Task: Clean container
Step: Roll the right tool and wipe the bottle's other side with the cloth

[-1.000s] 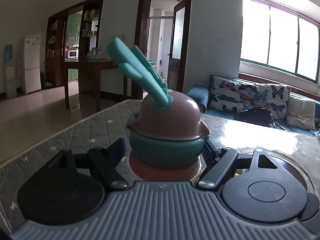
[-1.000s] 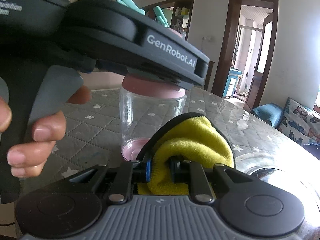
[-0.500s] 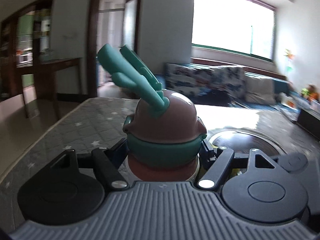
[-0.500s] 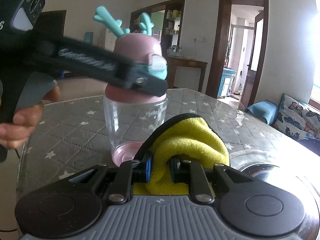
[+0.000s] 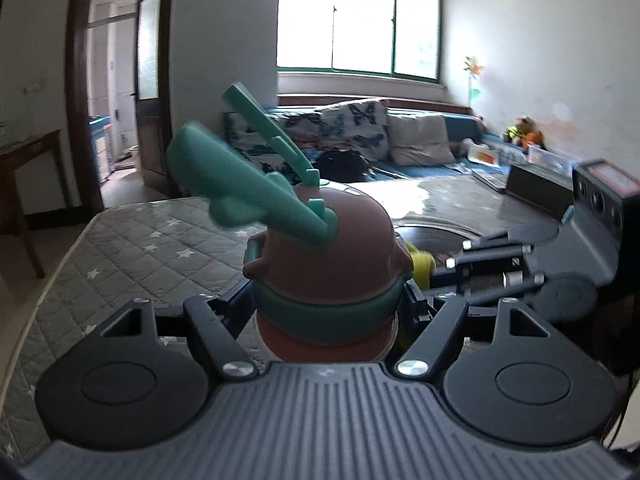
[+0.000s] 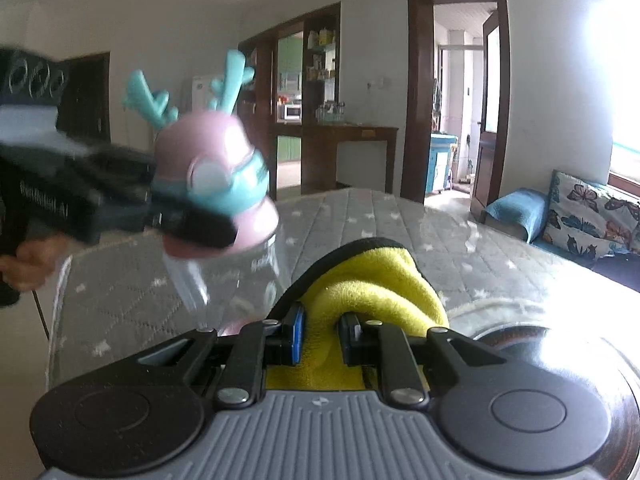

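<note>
A: Look at that container: clear body, pink domed lid, teal band and teal antlers, tilted over the quilted star-print table.

B: The left gripper is clamped around it just under the lid.

A: The right gripper pinches a folded yellow cloth (black trim along one edge), just beside the bottle's lower body; I can't tell if they touch.

B: Around them?

A: A sofa with butterfly cushions beyond the table, a dark round tray nearby. In the right wrist view the left gripper's blurred black body hides part of the lid.
</note>
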Demonstrator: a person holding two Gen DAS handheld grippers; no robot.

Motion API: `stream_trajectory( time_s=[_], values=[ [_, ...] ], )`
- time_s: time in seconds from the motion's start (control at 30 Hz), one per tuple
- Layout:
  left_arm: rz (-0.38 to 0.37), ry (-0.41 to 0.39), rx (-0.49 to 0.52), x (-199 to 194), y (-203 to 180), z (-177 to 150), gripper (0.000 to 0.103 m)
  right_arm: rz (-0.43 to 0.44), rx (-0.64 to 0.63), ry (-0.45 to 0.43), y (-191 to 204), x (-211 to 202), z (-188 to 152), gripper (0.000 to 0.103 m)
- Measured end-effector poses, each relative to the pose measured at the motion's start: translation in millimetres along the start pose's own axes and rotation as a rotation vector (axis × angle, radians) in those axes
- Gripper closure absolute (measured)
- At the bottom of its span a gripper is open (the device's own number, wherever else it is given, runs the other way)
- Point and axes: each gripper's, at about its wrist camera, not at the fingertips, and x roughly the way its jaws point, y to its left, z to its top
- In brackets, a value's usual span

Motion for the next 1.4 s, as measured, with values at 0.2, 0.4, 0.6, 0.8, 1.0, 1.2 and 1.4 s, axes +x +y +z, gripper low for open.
stream_trajectory(
  time_s=[0.2,0.4,0.6,0.8,1.0,1.2,1.4],
  values=[
    [-0.044,0.025,0.017,2.6,5.7,2.0,0.03,0.047,0.067,-0.046,-19.1,1.8,15.9,0.086],
    [-0.082,0.028,0.055,4.7,5.7,1.6,0.03,0.095,0.137,-0.091,-38.9,4.5,32.1,0.086],
    [-0.04,0.013,0.045,8.4,7.9,0.9,0.03,0.142,0.212,-0.128,-59.5,9.6,46.1,0.086],
    [-0.02,-0.006,0.04,7.1,4.4,-0.5,0.03,0.154,0.286,-0.112,-73.3,21.8,32.4,0.086],
    [-0.005,-0.038,-0.007,2.0,6.0,0.5,0.03,0.143,0.34,-0.082,-78.2,34.3,13.3,0.086],
    [0.006,-0.066,-0.061,-5.3,9.8,-0.1,0.03,0.136,0.368,-0.019,-80.7,47.8,-11.7,0.086],
    [0.05,-0.078,-0.093,-5.9,6.7,0.7,0.03,0.127,0.363,0.037,-77.1,59.1,-28.3,0.086]
  ],
)
